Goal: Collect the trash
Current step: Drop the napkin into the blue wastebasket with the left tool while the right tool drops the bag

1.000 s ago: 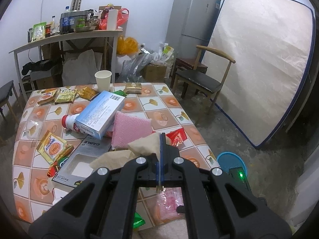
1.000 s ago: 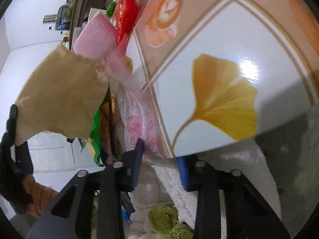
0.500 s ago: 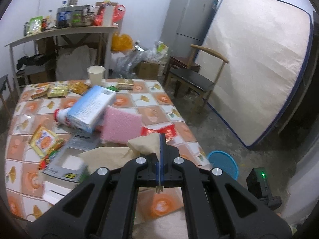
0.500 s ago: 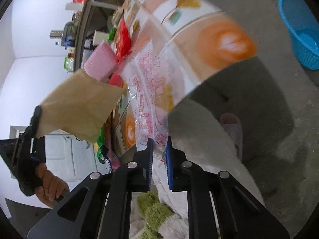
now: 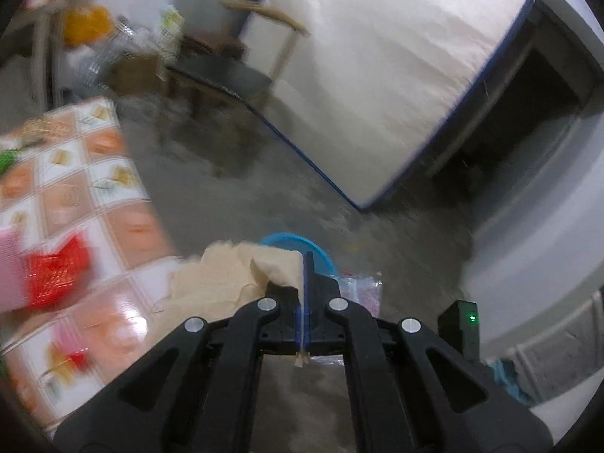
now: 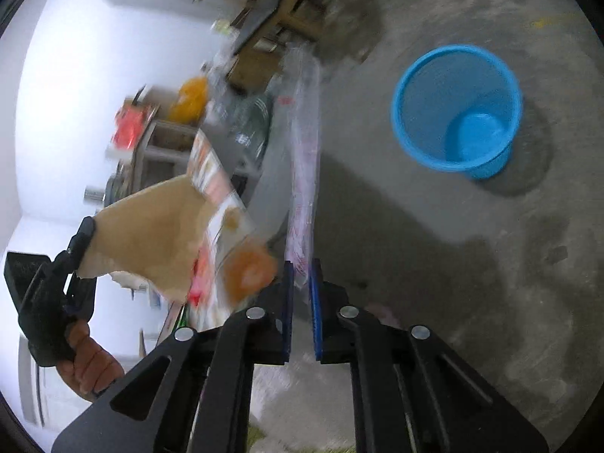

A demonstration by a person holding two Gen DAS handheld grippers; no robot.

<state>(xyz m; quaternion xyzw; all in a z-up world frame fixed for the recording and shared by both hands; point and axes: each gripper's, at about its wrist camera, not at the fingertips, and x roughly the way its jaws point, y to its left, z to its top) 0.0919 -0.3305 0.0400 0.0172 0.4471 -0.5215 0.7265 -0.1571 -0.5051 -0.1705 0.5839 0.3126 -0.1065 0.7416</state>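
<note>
My left gripper (image 5: pixel 305 260) is shut on a crumpled brown paper (image 5: pixel 226 275), held beyond the table's corner above the floor. Just past its tips shows the blue trash bin (image 5: pixel 290 239). My right gripper (image 6: pixel 301 275) pinches a clear plastic wrapper with pink print (image 6: pixel 302 173), its jaws closing tight on the film, which hangs stretched ahead of them. In the right wrist view the blue bin (image 6: pixel 422 143) stands on the concrete floor to the upper right, with nothing visible inside. The same view shows the left gripper (image 6: pixel 81 238) with the brown paper (image 6: pixel 158 226), held by a hand (image 6: pixel 87 355).
The tiled-pattern table (image 5: pixel 113 158) lies at the left with a red wrapper (image 5: pixel 56 275) and a pink sponge (image 5: pixel 9 264). A mattress (image 5: pixel 377 75) leans on the wall behind a wooden chair (image 5: pixel 226 71). A black device with a green light (image 5: pixel 458 324) sits on the floor.
Both grippers swung from the table toward the floor and the blue bin. The right jaws shut on the plastic wrapper and pulled it off the table edge. The left kept the brown paper.
</note>
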